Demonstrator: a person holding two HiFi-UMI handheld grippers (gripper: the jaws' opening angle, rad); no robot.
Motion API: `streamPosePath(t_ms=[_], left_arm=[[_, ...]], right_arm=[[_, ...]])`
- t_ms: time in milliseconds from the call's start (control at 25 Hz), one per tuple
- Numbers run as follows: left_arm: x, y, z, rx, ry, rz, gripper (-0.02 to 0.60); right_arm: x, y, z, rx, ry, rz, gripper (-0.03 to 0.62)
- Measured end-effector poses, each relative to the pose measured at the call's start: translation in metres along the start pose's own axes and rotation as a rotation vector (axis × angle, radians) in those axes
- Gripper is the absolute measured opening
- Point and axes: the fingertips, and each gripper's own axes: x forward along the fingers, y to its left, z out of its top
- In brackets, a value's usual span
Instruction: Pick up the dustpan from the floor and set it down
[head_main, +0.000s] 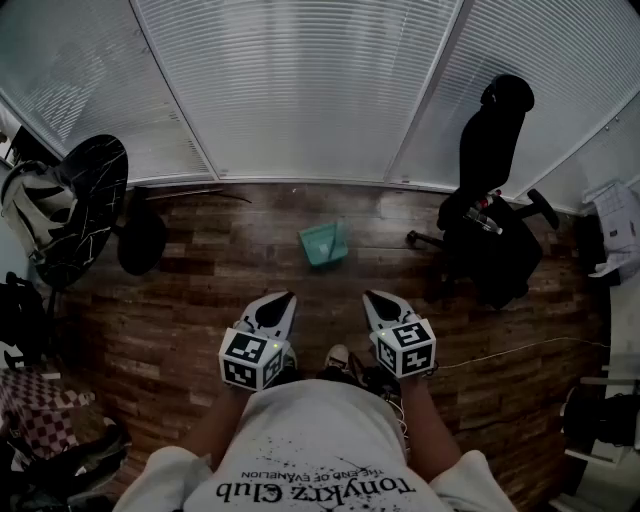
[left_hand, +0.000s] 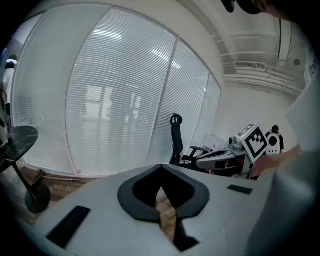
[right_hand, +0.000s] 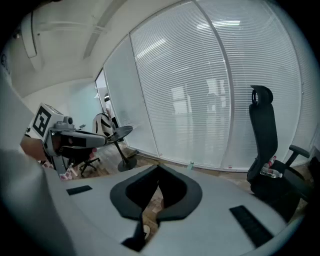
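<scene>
Going left to right from the dustpan: well off to its left stands one round black table. Below and slightly left of it in the head view is the left gripper, with its fingers pinched together and nothing in them. The dustpan itself is the only one. It's teal and sits on the wood floor close to the window blinds. Below and slightly right of it is the right gripper, also closed tight on nothing.

So that's two grippers, both pointing up-frame at the dustpan, which lies ahead of them and pretty much between the two. I'd say the left is a hair nearer, but it's close. The pan looks turned a bit askew, and it's too small to tell which way the handle runs. Well to its right is one black office chair.
</scene>
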Motion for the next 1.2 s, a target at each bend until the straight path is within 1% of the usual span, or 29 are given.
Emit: streamPosePath(t_ms=[440, 680, 800, 1000, 1200], left_arm=[[-0.005, 0.01, -0.003, 0.01, 0.007, 0.0, 0.023], [-0.006, 0.011, -0.004, 0.01, 0.009, -0.008, 0.023], [-0.01, 0.016, -0.007, 0.011, 0.011, -0.013, 0.023], [-0.021, 0.032, -0.01, 0.007, 0.005, -0.021, 0.023], [-0.035, 0.053, -0.01, -0.004, -0.003, -0.036, 0.023]], right_arm=[[0.008, 0.006, -0.002, -0.011, 0.01, 0.002, 0.025], [0.008, 0.003, 0.001, 0.037, -0.017, 0.001, 0.025], [0.01, 0.005, 0.002, 0.027, -0.014, -0.017, 0.025], [0.014, 0.017, 0.003, 0.065, -0.024, -0.054, 0.025], [0.019, 0.031, 0.008, 0.07, -0.031, -0.094, 0.025]])
